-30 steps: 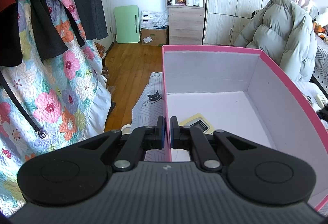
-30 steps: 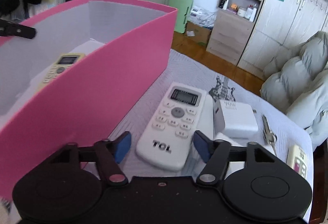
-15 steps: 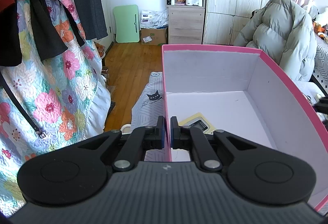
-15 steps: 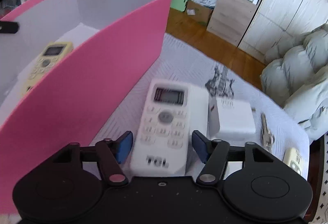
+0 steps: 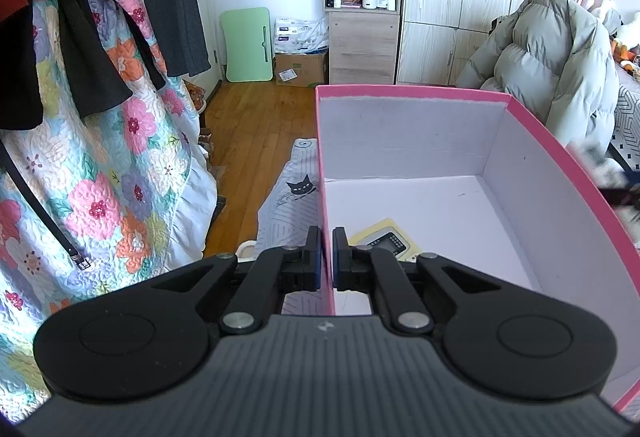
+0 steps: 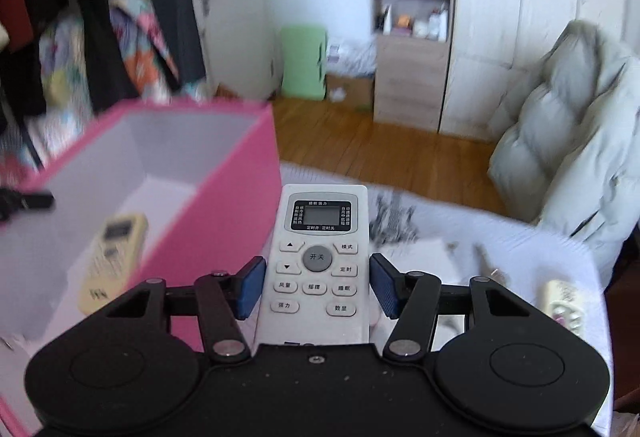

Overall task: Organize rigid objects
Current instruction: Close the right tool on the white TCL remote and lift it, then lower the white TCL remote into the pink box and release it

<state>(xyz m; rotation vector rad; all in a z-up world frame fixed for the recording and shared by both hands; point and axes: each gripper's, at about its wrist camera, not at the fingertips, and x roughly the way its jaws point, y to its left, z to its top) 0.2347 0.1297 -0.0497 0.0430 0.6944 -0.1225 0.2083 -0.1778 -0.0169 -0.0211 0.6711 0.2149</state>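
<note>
My left gripper (image 5: 326, 237) is shut on the near left wall of the pink box (image 5: 412, 92), one finger inside and one outside. A yellow remote (image 5: 384, 241) lies on the box's white floor. In the right wrist view, my right gripper (image 6: 318, 285) has its jaws closing on a white TCL remote (image 6: 320, 257). The blue pads press the remote's sides and it hangs above the table, sharp against a blurred background. The pink box (image 6: 224, 205) stands just left of it, with the yellow remote (image 6: 114, 261) inside.
On the patterned table cloth to the right lie a white charger block (image 6: 424, 257), a metal piece (image 6: 484, 261) and a small cream remote (image 6: 564, 307). A padded grey jacket (image 6: 568, 141) sits behind the table. A floral quilt (image 5: 100, 157) hangs at the left.
My right gripper narrowed onto the white remote and rose with it off the table, rolling so the remote now points straight ahead. The left gripper and the box stayed still.
</note>
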